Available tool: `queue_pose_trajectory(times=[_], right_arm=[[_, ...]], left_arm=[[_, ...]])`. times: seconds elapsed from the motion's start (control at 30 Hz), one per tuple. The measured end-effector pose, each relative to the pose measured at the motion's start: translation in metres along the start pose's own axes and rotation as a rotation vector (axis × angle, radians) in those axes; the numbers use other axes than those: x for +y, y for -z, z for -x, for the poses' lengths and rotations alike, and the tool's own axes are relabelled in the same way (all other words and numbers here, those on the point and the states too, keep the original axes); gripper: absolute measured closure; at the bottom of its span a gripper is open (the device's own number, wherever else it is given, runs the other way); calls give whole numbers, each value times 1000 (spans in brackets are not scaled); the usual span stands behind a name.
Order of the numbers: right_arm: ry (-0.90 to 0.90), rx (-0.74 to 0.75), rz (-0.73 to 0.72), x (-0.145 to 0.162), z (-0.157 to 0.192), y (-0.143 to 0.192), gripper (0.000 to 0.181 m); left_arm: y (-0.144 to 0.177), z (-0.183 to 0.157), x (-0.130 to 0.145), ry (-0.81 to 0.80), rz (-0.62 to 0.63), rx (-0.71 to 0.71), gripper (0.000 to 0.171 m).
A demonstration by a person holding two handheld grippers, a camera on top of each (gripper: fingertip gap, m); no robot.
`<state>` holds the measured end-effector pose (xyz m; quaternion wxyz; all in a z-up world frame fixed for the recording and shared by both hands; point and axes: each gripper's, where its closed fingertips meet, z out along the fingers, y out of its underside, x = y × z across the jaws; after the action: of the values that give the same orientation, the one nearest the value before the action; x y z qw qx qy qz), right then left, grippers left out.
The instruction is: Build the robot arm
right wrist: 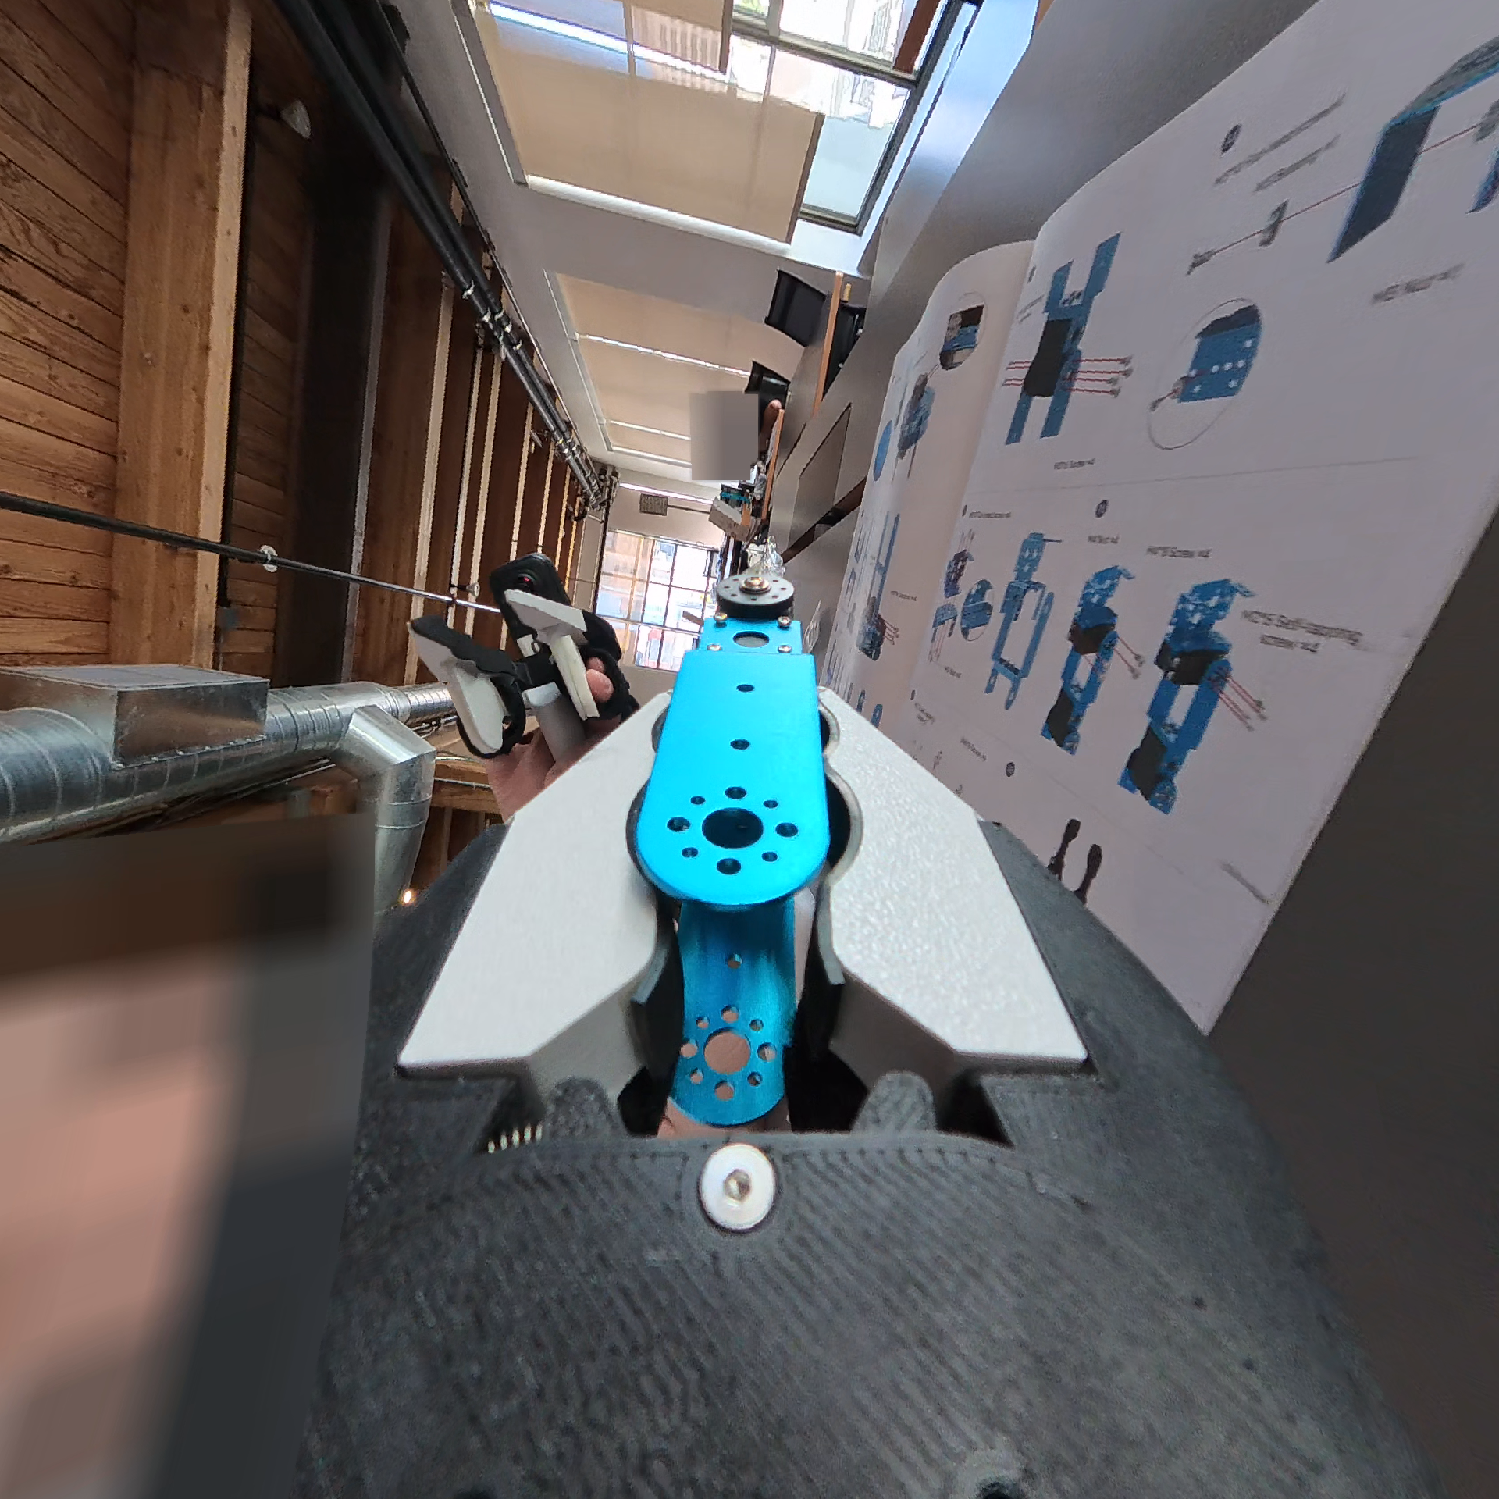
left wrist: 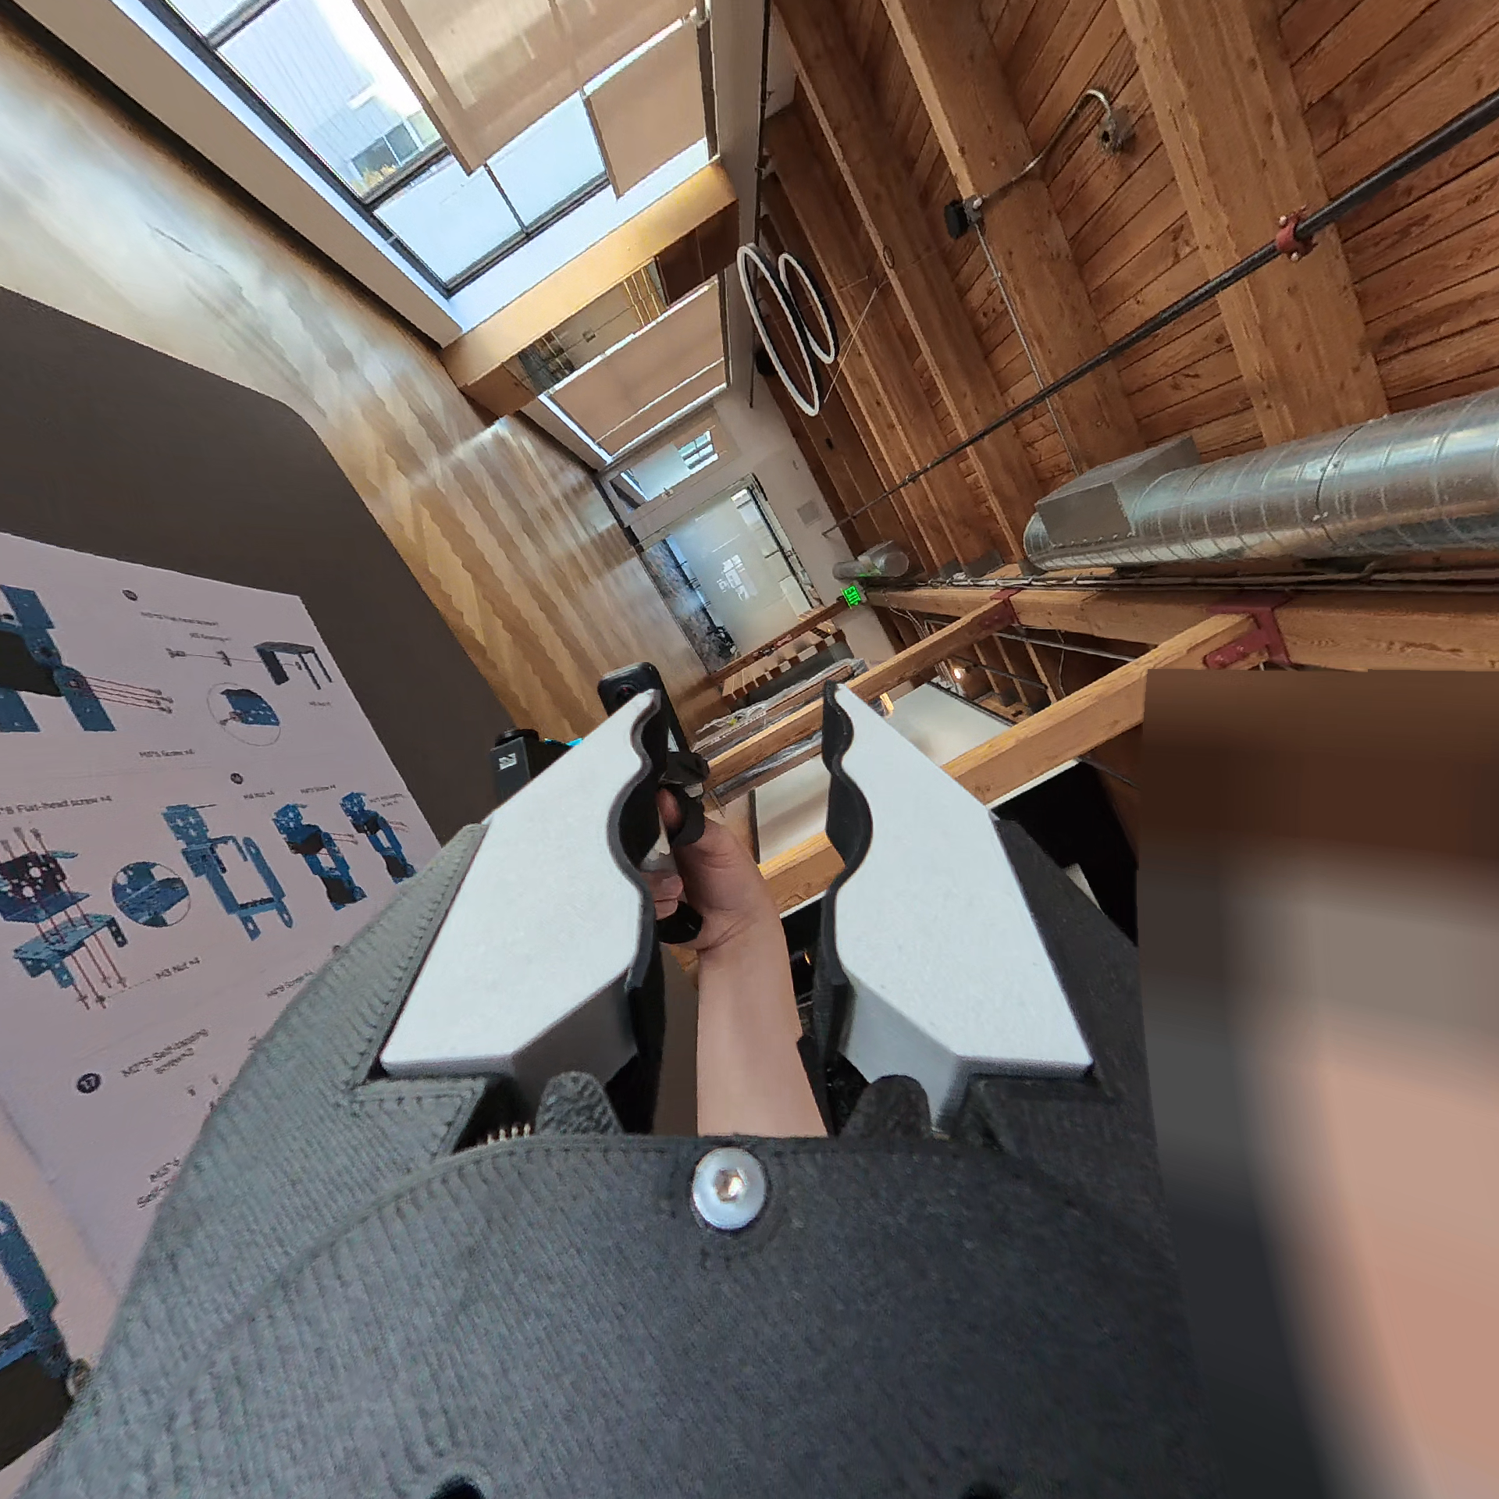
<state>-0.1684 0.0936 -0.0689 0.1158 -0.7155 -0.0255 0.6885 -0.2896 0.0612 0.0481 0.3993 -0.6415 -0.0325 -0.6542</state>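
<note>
**Blue bracket clamped in your right gripper, left gripper empty**

Blue anodised metal fills the middle of your right wrist view: a perforated servo bracket point(right wrist: 734, 779) lies lengthwise between the white fingers point(right wrist: 933, 917) of your right gripper point(right wrist: 742, 730), running from 6 o'clock near the black body out past the fingertips toward 12 o'clock. Its rounded end, with a ring of holes, sits over the finger gap; a second perforated plate of the same bracket shows lower down, deep in the throat. At the far tip, at 12 o'clock, a black round servo horn point(right wrist: 756, 599) with a centre screw tops the bracket.

Room around it: at 3 o'clock a large white assembly-instruction sheet point(right wrist: 1217, 503) with blue part drawings stands close beside your right gripper, leaning against a dark panel point(right wrist: 1395, 892). At 9 to 10 o'clock your left gripper point(right wrist: 507, 665) hangs in open air, well apart from the bracket, with silver ductwork point(right wrist: 203, 730) behind it. Both cameras point upward at a wooden ceiling point(left wrist: 1054, 203) and windows.

Your right gripper is clenched on the bracket, fingers pressed against both its edges.

In the left wrist view, your left gripper point(left wrist: 742, 730) stands released, its fingers point(left wrist: 560, 892) spread with a clear gap and nothing between them. Through that gap, at 12 o'clock, you see your right hand point(left wrist: 714, 884) on the other gripper's black handle. The instruction sheet point(left wrist: 162, 811) lies at 9 o'clock, and silver ductwork point(left wrist: 1298, 503) runs at 2 o'clock.
</note>
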Motion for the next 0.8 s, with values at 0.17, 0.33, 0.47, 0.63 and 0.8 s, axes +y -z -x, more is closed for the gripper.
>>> queue_pose_trajectory(times=[0.17,0.33,0.47,0.63,0.8], right_arm=[[-20,21,20,3,-8,-3,152],[-47,27,10,2,-15,-4,152],[-81,4,6,1,-16,-7,152],[-82,2,12,2,-16,-9,152],[-83,0,9,1,-16,-9,152]], left_arm=[[-3,1,3,29,12,16,136],[-5,1,5,36,18,24,137],[-5,2,5,48,18,25,137],[-7,0,7,48,24,31,137],[-6,-1,6,43,21,31,138]])
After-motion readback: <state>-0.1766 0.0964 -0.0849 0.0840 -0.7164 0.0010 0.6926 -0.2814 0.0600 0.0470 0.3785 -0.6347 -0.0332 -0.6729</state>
